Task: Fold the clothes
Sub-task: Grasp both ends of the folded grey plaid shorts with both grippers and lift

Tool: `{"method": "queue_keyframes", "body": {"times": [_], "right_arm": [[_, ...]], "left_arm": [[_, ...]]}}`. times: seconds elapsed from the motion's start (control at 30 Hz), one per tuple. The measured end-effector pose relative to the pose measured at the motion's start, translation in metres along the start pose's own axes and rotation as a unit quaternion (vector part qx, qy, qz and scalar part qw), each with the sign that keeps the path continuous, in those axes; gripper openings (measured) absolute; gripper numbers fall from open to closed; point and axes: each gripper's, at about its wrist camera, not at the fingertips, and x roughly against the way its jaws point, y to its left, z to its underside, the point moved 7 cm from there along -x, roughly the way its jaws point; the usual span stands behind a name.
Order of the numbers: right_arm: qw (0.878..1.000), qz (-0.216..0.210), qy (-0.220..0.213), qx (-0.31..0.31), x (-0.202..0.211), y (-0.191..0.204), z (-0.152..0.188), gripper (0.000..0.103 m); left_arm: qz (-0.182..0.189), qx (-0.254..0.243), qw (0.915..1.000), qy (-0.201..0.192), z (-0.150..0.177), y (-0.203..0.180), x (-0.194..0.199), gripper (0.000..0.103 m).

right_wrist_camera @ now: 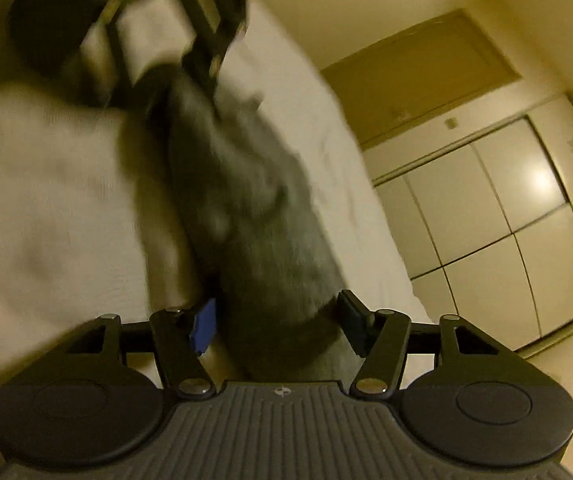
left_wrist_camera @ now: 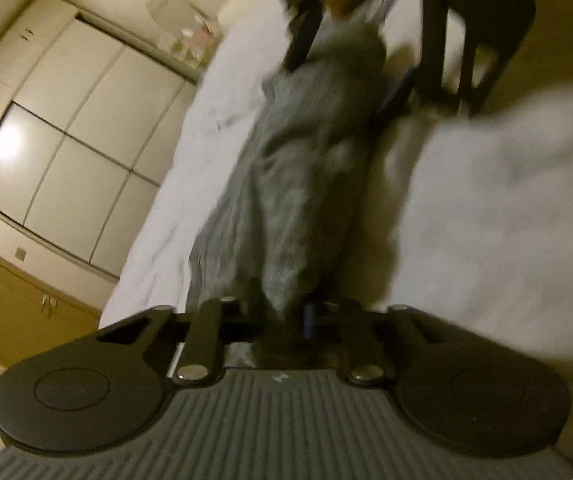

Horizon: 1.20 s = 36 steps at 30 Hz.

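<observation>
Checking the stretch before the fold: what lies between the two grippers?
Only the grey garment, pulled taut from the left gripper to the right gripper above the white bed; both wrist views show it.

The garment stretched between my tools was plain grey, soft-looking and without any print. My left tool was black, with a ribbed grey body behind it; my right tool was black too, one pad bright blue. The bed under the garment was white. The wardrobe doors were glossy cream, lined with thin dark seams, and the cabinet beside them was tan.
</observation>
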Motion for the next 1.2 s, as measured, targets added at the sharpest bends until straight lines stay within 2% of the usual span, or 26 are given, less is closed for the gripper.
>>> {"method": "queue_keyframes", "body": {"times": [0.03,0.2,0.27,0.4,0.47,0.57,0.63,0.73,0.83,0.9,1.0,1.1,1.13,1.17,1.2], "right_arm": [[1.0,-0.001,0.01,0.009,-0.006,0.0,0.007,0.038],[0.999,-0.014,0.045,-0.022,-0.009,-0.009,0.04,0.033],[0.998,-0.019,0.049,-0.027,-0.006,-0.008,0.041,0.032],[0.998,-0.023,0.053,-0.026,-0.002,-0.009,0.038,0.032],[0.997,-0.022,0.068,-0.017,0.0,-0.011,0.043,0.03],[0.995,0.002,0.097,-0.029,0.006,-0.024,0.058,0.035],[0.992,0.011,0.105,-0.07,0.014,-0.039,0.066,0.035],[0.988,0.029,0.086,-0.124,0.025,-0.063,0.059,0.035],[0.981,0.021,0.043,-0.186,0.031,-0.084,0.03,0.035],[0.975,0.002,0.012,-0.222,0.029,-0.094,0.008,0.035],[0.973,-0.045,-0.022,-0.225,0.002,-0.084,-0.022,0.034],[0.978,-0.069,-0.017,-0.198,-0.023,-0.07,-0.03,0.032],[0.977,-0.072,-0.007,-0.199,-0.035,-0.07,-0.027,0.032],[0.976,-0.073,0.001,-0.207,-0.045,-0.073,-0.023,0.032],[0.973,-0.074,0.006,-0.219,-0.048,-0.076,-0.017,0.034]], "left_arm": [[0.009,0.005,0.9999,-0.001,0.006,0.001,-0.001,0.01],[0.042,0.068,0.9968,-0.004,0.012,0.006,0.002,0.009],[0.045,0.085,0.9953,-0.003,0.011,0.01,0.003,0.009],[0.046,0.084,0.9954,0.001,0.013,0.016,0.016,0.014],[0.05,0.092,0.9944,0.012,0.024,0.022,0.029,0.016],[0.051,0.131,0.9898,0.025,0.045,0.041,0.042,0.016],[0.041,0.165,0.985,0.029,0.057,0.057,0.05,0.016],[0.02,0.204,0.9786,0.015,0.05,0.083,0.042,0.016],[0.005,0.237,0.9715,-0.005,0.035,0.106,0.03,0.016],[0.016,0.243,0.9695,-0.025,0.015,0.106,0.016,0.016],[0.052,0.229,0.9715,-0.036,-0.006,0.089,-0.008,0.016],[0.047,0.191,0.9805,-0.002,0.013,0.073,-0.031,0.015],[0.045,0.191,0.9806,0.008,0.022,0.072,-0.036,0.016],[0.047,0.211,0.9764,0.013,0.032,0.076,-0.039,0.018],[0.047,0.229,0.9722,0.016,0.041,0.081,-0.039,0.024]]}}
